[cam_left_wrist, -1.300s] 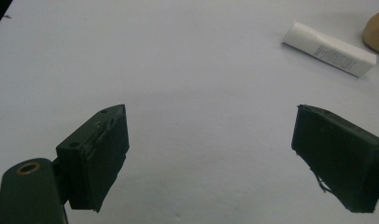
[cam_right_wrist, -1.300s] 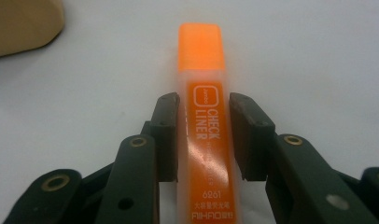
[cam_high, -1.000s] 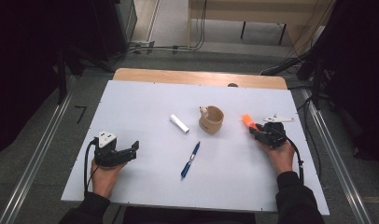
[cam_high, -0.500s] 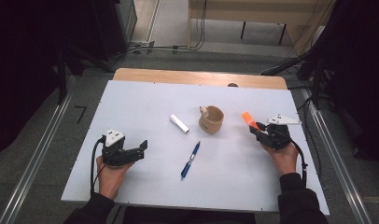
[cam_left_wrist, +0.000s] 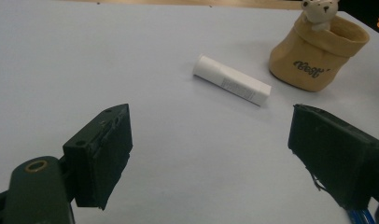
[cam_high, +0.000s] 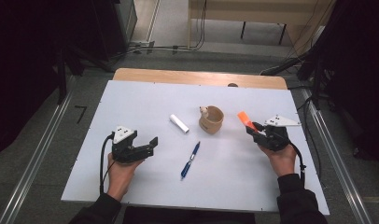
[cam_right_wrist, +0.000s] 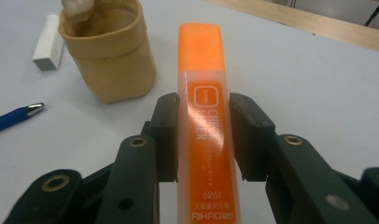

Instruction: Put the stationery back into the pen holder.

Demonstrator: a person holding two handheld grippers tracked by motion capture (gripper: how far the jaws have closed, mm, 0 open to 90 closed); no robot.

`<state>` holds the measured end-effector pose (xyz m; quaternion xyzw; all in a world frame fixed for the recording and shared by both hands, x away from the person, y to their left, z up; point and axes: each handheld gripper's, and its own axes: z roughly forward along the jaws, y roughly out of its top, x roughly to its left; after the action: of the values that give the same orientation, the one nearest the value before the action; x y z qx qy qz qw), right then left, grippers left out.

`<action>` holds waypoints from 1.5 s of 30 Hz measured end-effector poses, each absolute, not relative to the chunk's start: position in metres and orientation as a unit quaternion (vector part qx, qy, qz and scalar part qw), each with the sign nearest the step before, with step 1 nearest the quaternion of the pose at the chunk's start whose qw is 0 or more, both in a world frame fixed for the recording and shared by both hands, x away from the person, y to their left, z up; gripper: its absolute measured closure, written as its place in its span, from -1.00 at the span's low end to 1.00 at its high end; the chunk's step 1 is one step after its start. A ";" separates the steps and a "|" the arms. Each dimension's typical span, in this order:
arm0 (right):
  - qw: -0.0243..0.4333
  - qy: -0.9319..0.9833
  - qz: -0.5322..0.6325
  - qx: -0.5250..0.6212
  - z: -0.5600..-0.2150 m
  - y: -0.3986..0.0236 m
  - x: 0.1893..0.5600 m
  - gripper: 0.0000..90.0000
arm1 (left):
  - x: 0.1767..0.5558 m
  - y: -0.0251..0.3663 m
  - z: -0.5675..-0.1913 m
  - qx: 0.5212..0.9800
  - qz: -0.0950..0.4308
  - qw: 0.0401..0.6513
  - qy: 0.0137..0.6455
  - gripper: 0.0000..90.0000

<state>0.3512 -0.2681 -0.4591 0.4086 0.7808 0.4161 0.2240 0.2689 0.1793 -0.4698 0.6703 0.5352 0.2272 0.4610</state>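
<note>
Highlighter [cam_right_wrist: 202, 126] sits clamped between the fingers [cam_right_wrist: 165, 135] of the right gripper [cam_high: 262, 134], its long axis running straight out along them, orange cap forward. In the high view it shows right of centre, the cap end [cam_high: 244, 119] angled up and to the left, toward the pouch [cam_high: 211, 120] just beside it. The right fingers are closed down to the marker's width and press its flat sides near the middle of the barrel.

That line from cap to pouch is what the next move likely turns on. In the right gripper view the pouch [cam_right_wrist: 108, 56] lies in the upper left of the frame, its mouth open and upright, so the marker seems to need swinging left and tipping cap-down to drop in. The right hand is clearly the nearer one for this.

Over at the lower left of the high view, the left gripper [cam_high: 142, 150] rests low on the tabletop [cam_high: 131, 100] with its fingers [cam_left_wrist: 103, 156] spread wide and nothing between them. It points toward the centre, where a white tube [cam_left_wrist: 232, 80] lies flat with its long axis slanting across the gripper's line, well ahead of the fingers. The pen [cam_high: 190, 160] lies lower centre in the high view, between the two hands, tip toward the bottom of the frame; the left gripper is somewhat nearer to it.
</note>
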 end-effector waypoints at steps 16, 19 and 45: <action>0.218 0.788 0.438 0.373 -0.448 -0.243 0.338 0.40 | 0.280 0.148 -0.463 0.678 0.230 0.468 0.517 -0.70; 0.218 0.789 0.442 0.367 -0.447 -0.239 0.336 0.40 | 0.282 0.142 -0.463 0.679 0.227 0.471 0.515 -0.70; 0.208 0.796 0.464 0.329 -0.440 -0.210 0.324 0.40 | 0.291 0.111 -0.457 0.696 0.191 0.490 0.489 -0.61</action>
<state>0.3243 -0.2100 -0.4403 0.3287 0.7959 0.4641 0.2078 0.2910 0.1111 -0.4572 0.6961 0.4891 0.1914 0.4895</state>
